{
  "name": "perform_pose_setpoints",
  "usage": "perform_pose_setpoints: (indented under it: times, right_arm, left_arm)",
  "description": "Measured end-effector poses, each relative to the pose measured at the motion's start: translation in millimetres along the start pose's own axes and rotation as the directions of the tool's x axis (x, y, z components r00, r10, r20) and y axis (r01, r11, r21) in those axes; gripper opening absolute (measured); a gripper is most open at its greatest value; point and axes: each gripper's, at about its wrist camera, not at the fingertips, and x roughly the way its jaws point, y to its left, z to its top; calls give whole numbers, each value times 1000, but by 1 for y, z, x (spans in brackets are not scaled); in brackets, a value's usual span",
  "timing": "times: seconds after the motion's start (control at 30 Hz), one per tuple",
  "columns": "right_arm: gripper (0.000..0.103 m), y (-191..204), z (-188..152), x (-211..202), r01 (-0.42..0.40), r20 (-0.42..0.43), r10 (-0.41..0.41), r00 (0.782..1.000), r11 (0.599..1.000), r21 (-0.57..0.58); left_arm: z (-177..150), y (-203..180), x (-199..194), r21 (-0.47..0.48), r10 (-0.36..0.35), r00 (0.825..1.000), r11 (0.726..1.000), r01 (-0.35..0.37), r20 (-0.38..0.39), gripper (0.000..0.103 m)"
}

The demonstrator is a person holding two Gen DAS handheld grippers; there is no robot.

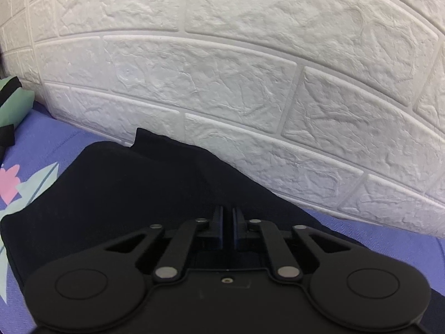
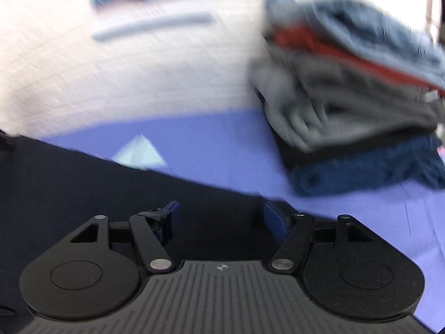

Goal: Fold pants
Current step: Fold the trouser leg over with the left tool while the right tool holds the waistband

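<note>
- Left hand-held gripper (image 1: 228, 217) has its two fingers drawn together with only a thin slit between them, down on the black pants (image 1: 116, 194); whether any cloth is pinched in that slit cannot be told, since fingers and fabric are equally dark.
- Right hand-held gripper (image 2: 219, 214) stands wide open, its blue-padded fingers (image 2: 274, 217) well apart, with nothing between them but the dark cloth below.
- Black pants (image 2: 69, 183) lie spread on a purple sheet (image 2: 217, 144), filling the lower part of both wrist views; in the left view a folded edge runs across the far side and one corner (image 1: 143, 136) rises against the wall.
- Purple sheet (image 1: 50, 144) shows a printed pattern of pale green leaves and a pink flower (image 1: 9, 181) to the left of the pants, and a pale triangular shape (image 2: 137, 150) just past their edge in the right view.
- To the right, in the blurred right view, a stack of folded clothes (image 2: 347, 105) sits on the sheet near the pants but apart from them: dark blue at the bottom, then black, grey, a red strip and blue-grey denim on top.
- At the far left edge of the left view a mint-green item with black bands (image 1: 12, 103) rests on the sheet beside the wall.
- Behind everything stands a white wall of embossed brick panels (image 1: 250, 69).
</note>
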Motion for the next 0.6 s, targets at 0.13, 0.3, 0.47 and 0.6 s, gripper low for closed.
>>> perform_pose_setpoints:
  times: [0.13,0.3,0.47,0.6]
  right_arm:
    - [103,16,13,30,-187,-20,186,982,976,-108]
    - [103,14,20,103,-252,-114,241,964,962,-101]
    - [10,18,21,97,-255,-157,237,959,961,-107]
    - [9,23,29,50,-256,-66,250,966,962,-98]
  left_arm:
    - [2,0,-5,-16,1,1000,1000,-1,6,0]
    - [7,7,-19,-28,-21,1000,999,22,20,0]
    - [12,14,-34,-40,-56,997,998,58,44,0]
    - [14,25,-53,-109,-97,993,989,103,63,0]
